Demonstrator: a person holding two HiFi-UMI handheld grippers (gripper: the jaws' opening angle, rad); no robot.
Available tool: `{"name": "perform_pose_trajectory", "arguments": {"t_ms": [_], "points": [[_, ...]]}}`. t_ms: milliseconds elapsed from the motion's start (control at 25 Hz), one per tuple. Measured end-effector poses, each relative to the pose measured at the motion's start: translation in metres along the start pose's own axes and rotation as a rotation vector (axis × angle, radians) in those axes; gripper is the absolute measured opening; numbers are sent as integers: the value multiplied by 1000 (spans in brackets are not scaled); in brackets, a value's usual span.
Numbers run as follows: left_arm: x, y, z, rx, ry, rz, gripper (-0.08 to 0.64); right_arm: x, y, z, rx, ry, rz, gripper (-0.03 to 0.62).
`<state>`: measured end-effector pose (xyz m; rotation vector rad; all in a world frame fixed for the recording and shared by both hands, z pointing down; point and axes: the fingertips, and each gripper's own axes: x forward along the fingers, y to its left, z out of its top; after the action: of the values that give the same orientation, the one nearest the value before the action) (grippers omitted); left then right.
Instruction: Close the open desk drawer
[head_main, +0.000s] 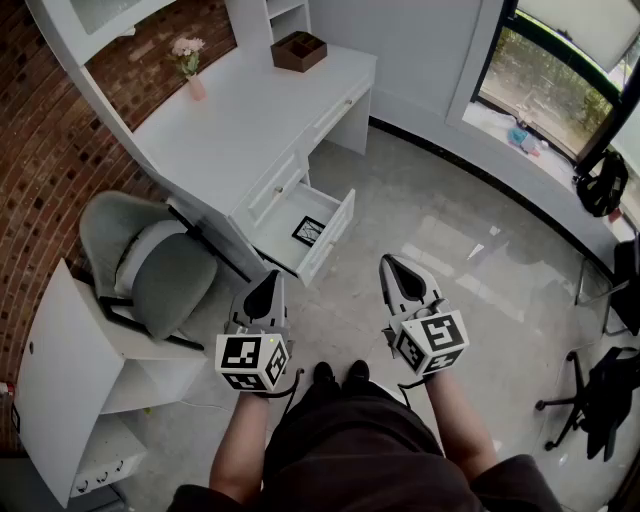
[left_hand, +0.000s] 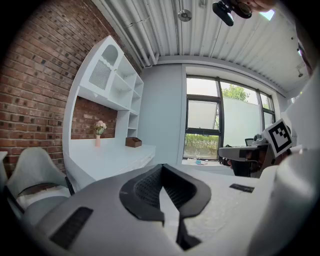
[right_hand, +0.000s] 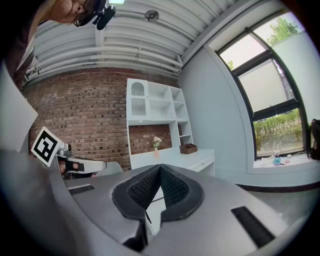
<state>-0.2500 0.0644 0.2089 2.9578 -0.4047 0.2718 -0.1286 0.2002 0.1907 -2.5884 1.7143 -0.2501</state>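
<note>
One desk drawer (head_main: 331, 238) stands pulled out, left of centre, under the white desk (head_main: 250, 115). Two grippers hang low in the frame, well short of it: left gripper (head_main: 267, 282) and right gripper (head_main: 388, 263), each with jaws pressed together, holding nothing. One grey chair (head_main: 160, 272) sits at the left.

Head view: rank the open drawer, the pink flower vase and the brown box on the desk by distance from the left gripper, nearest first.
1. Open drawer: just ahead of the left gripper, slightly to its right.
2. Pink flower vase: mid-desk, against the brick wall.
3. Brown box: far end of the desk, beside the shelf unit.
</note>
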Motion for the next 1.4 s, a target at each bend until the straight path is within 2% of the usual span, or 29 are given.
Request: {"name": "perform_pose_trajectory", "arguments": {"t_ms": [600, 840, 1080, 1400], "points": [[15, -25, -8, 8, 19, 56, 9, -12, -40, -1, 25, 6, -4, 5], [42, -24, -13, 16, 48, 59, 9, 1, -67, -8, 56, 27, -29, 5], [101, 2, -18, 5, 69, 57, 9, 56, -92, -19, 61, 62, -26, 5], [218, 66, -9, -53, 97, 62, 9, 179, -136, -17, 41, 126, -12, 5]]}}
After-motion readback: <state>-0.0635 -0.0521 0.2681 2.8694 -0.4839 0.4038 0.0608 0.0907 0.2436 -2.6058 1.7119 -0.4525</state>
